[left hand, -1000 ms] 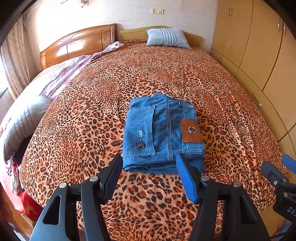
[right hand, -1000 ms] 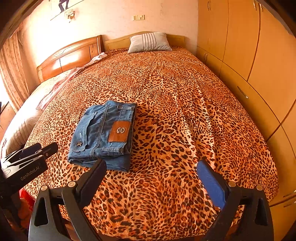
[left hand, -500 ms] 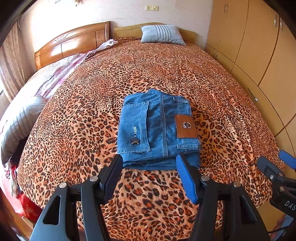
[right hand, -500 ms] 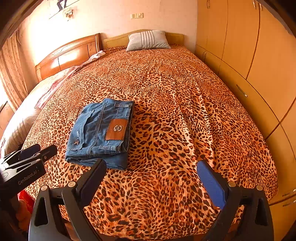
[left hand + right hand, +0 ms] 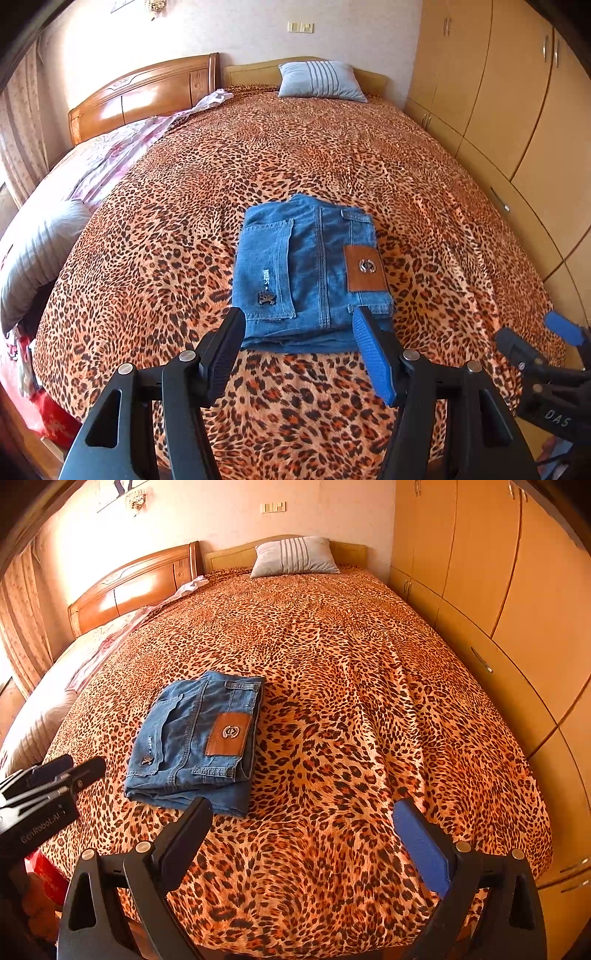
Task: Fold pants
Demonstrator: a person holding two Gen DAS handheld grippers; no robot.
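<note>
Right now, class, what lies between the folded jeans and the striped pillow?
Only bare leopard-print bedspread between the jeans and pillow, clearest in the right wrist view.

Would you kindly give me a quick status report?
Left gripper open, empty; right gripper open, empty. Blue denim pants folded compact on leopard-print bedspread. Nothing in the way.
</note>
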